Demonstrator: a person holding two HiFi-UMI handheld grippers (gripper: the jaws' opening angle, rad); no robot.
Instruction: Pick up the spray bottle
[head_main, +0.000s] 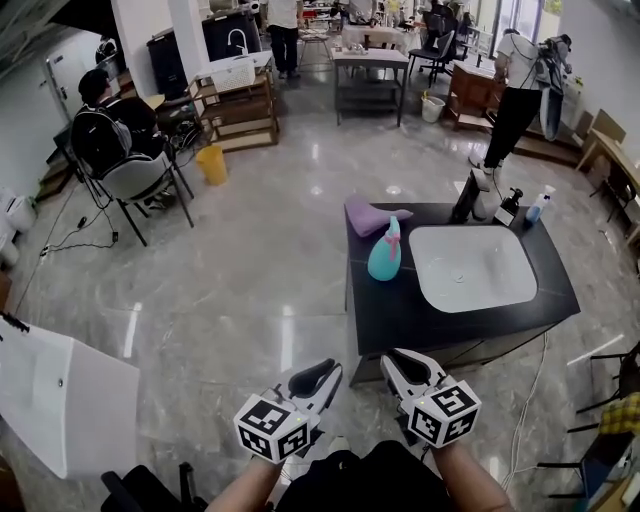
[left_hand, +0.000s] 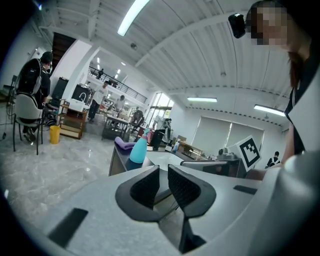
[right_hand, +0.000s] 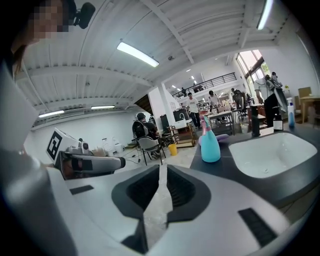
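The spray bottle (head_main: 385, 252) is teal with a pink head and stands upright on the near left part of a black counter (head_main: 400, 315), beside a white sink. It also shows far ahead in the left gripper view as the spray bottle (left_hand: 138, 150) and in the right gripper view as the spray bottle (right_hand: 210, 145). Both grippers are held low in front of the counter, well short of the bottle. My left gripper (head_main: 322, 377) (left_hand: 163, 167) has its jaws close together with nothing between them. My right gripper (head_main: 402, 366) (right_hand: 160, 167) is shut and empty.
A purple cloth (head_main: 368, 215) lies behind the bottle. The white sink (head_main: 472, 268) fills the counter's right side, with a black faucet (head_main: 466, 200) and two small bottles (head_main: 512, 207) behind it. A white basin (head_main: 60, 400) stands at left. Chairs, a yellow bin (head_main: 211, 164) and people are farther back.
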